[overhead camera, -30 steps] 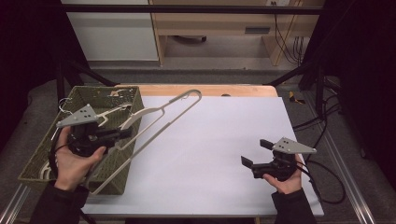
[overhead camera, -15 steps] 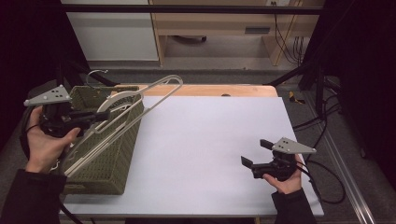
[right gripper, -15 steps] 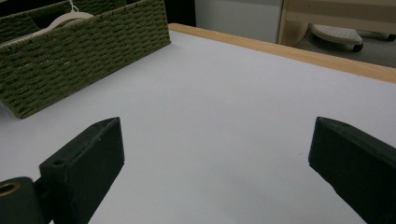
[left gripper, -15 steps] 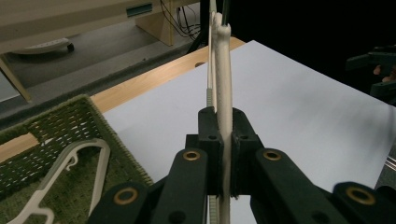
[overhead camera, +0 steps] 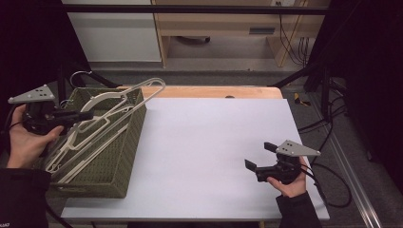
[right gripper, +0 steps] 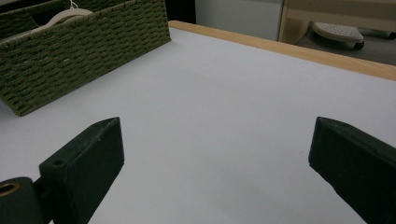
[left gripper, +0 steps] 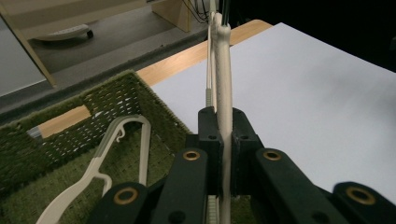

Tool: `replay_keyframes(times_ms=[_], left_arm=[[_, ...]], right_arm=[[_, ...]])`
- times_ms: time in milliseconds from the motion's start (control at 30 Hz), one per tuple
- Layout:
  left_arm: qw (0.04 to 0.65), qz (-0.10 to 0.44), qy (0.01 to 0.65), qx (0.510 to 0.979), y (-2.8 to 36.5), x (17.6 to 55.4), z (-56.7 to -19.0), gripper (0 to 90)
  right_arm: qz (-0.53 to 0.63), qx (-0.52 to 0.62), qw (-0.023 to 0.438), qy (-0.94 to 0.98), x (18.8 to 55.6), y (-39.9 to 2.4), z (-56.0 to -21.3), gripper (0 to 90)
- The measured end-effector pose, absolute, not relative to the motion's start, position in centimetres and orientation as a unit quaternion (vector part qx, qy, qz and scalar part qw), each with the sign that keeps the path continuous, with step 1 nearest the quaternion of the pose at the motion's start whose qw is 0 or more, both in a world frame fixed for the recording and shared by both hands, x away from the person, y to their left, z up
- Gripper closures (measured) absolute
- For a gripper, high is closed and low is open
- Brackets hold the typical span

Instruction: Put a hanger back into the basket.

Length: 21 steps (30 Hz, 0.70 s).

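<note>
Your left gripper [overhead camera: 83,115] clamps a smooth cream plastic hanger [overhead camera: 114,111] over the woven green basket [overhead camera: 124,142], its hook cut off; your right gripper [overhead camera: 259,156] stands open.

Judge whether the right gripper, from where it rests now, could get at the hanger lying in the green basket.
Probably yes. The right gripper is open, with bare white table between it and the basket. The basket is open-topped, but the left gripper holds another hanger above the lying hanger, crowding the approach.
</note>
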<state>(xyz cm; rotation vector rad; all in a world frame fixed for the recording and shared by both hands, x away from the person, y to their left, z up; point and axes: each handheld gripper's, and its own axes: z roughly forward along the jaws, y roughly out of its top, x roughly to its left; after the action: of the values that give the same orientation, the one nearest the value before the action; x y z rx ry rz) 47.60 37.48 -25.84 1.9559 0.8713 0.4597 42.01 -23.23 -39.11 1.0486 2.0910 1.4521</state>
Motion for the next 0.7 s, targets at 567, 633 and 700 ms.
replay_keyframes(times_ms=[567, 633, 700], left_arm=[[0.444, 0.196, 0.396, 0.78, 42.8, 48.6, -27.4, 85.7], [0.443, 0.198, 0.402, 0.777, 43.3, 48.6, -27.6, 85.7], [0.439, 0.198, 0.404, 0.778, 43.6, 48.6, -27.7, 85.7]], right_arm=[[0.519, 0.376, 0.192, 0.743, 42.0, -23.4, -39.1, 3.6], [0.519, 0.375, 0.194, 0.743, 42.0, -23.5, -39.1, 3.6], [0.518, 0.375, 0.194, 0.744, 42.0, -23.5, -39.1, 3.6]])
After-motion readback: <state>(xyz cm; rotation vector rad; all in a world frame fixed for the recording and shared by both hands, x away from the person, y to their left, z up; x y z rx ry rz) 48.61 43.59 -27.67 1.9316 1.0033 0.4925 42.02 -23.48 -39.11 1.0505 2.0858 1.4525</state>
